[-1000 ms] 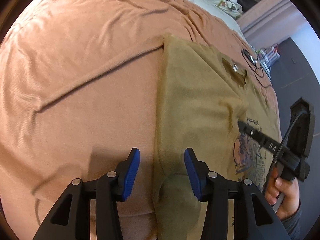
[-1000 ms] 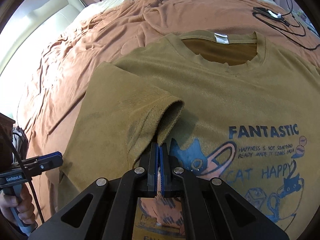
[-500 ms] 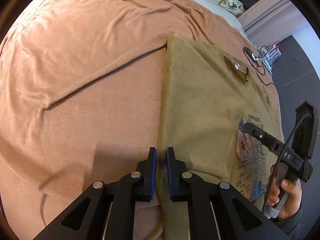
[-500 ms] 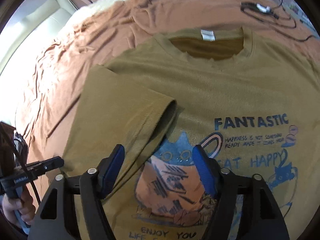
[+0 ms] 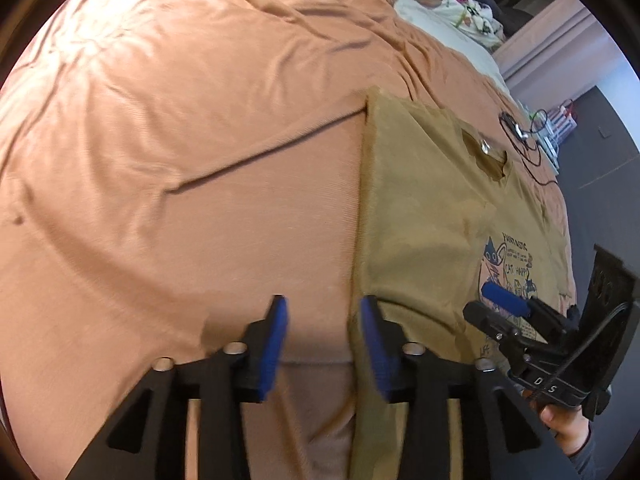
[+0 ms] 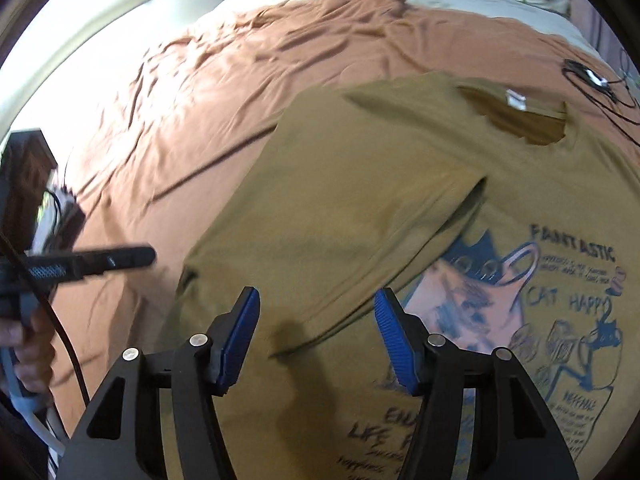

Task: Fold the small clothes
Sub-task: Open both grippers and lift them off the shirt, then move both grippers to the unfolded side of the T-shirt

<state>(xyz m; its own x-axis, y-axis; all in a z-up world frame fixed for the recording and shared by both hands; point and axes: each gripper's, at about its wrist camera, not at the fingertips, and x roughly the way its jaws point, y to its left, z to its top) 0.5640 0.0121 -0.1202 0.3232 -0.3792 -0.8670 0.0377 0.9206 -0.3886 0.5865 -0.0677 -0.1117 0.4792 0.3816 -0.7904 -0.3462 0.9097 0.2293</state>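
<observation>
Two tools, both w/ jaws apart, nothing gripped. Left tool (image 5: pixel 322 344) has just been opening; the folded left edge of the tan T-shirt (image 5: pixel 424 216) runs up betw. its blue pads, pads not pressing on it. Right tool (image 6: pixel 316 340) has just been closing a bit, jaws wide apart over the shirt w/ only flat cloth below. Shirt lies flat on the orange bedspread (image 5: pixel 180 160), left sleeve folded in over the chest, reaching the cat print (image 6: pixel 476 300). Neck opening at far end; black cable (image 6: pixel 596 84) on the bed just beyond, far right.
</observation>
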